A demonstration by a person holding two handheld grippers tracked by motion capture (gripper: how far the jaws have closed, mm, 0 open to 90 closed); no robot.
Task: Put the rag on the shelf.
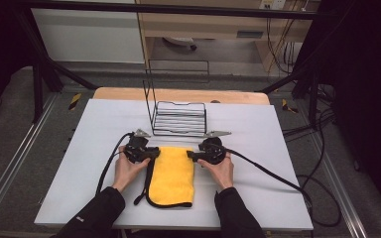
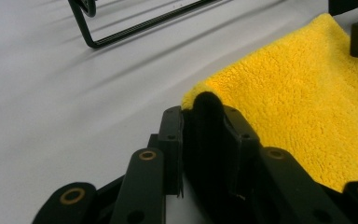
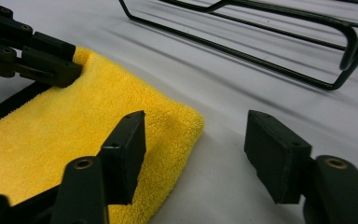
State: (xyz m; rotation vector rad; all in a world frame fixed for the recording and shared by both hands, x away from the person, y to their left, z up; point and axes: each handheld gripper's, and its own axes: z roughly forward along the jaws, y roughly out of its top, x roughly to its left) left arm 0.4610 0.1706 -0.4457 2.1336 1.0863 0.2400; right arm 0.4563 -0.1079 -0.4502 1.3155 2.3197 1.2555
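A folded yellow cloth [image 1: 171, 174] is laid flat on the white counter [image 1: 79, 163], just in front of a black wire rack [image 1: 178, 118] that stands at the far middle of the surface. The cloth's far left corner is pinched between the closed jaws of the left hand-held gripper [image 2: 204, 122], so that a small hump of pile is raised above the pads in the left gripper view; the grip is judged to be a first hold for lifting or spreading. The right hand-held gripper [image 3: 196, 144] is held open astride the far right corner, one jaw over the cloth and the other over bare counter, seemingly lined up so that this corner can be taken too. The cloth is seen as a thick, fuzzy microfibre, rectangular, edged with a dark binding [image 1: 149, 191] that trails along its left side. The rack is made of thin bent rods, and the counter is smooth and matte
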